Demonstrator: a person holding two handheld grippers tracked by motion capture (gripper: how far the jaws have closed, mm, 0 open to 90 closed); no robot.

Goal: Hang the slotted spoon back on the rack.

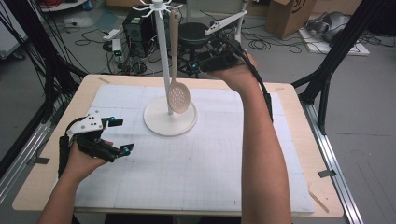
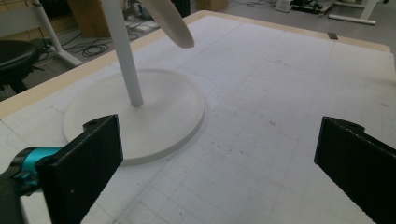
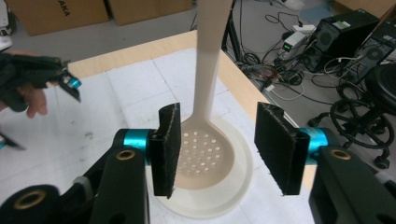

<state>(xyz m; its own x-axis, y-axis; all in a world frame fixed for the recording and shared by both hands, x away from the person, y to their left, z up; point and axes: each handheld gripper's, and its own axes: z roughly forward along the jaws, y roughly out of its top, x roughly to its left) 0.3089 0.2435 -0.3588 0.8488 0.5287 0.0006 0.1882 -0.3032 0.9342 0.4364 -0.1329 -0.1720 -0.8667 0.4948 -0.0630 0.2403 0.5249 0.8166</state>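
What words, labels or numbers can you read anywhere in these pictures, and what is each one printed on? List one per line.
"AKA": the end of a word cut off by the picture's edge, on a cardboard box on the floor, in the right gripper view.
A dark mark on another cardboard box in the high view: too blurred to read.
The lit display of the small white device on the floor: too small to read.

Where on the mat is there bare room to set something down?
The white mat is bare along its near half, between the left gripper and the person's right forearm. It is crowded around the stand's round base, where the slotted spoon hangs beside the right gripper.
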